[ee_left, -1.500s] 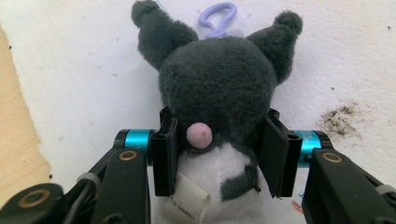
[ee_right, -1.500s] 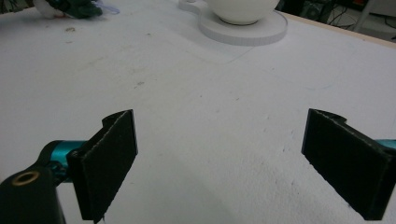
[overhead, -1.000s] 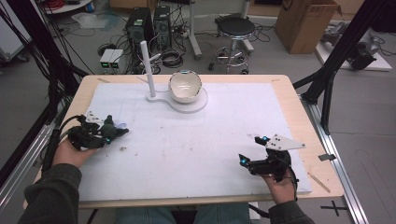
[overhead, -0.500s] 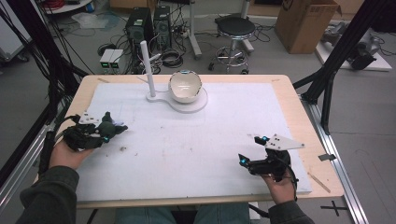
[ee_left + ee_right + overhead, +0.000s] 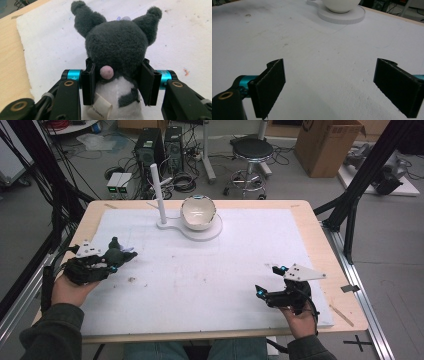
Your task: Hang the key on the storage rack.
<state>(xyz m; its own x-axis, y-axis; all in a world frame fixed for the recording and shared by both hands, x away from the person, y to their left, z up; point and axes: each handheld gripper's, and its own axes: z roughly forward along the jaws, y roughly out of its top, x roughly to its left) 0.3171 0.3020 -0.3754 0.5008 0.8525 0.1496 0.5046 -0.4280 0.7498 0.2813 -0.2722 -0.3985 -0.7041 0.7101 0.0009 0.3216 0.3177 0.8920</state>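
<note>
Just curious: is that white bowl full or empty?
Empty: the high view looks into the white bowl and shows a bare inside.

The left tool (image 5: 116, 83) is black, with flat dark pads, bright blue collars behind them and brass-coloured rivets in its linkages. The right tool (image 5: 332, 87) matches it (same blue collar, same brass rivet). Each carries a pale grey three-cornered plate. The person wears dark olive sleeves and blue jeans.

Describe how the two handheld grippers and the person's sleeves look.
Both the left gripper and right gripper are black with teal fittings, brass-coloured rivets and flat black fingers. Each carries a grey three-cornered plate. The sleeves are dark olive green.
</note>
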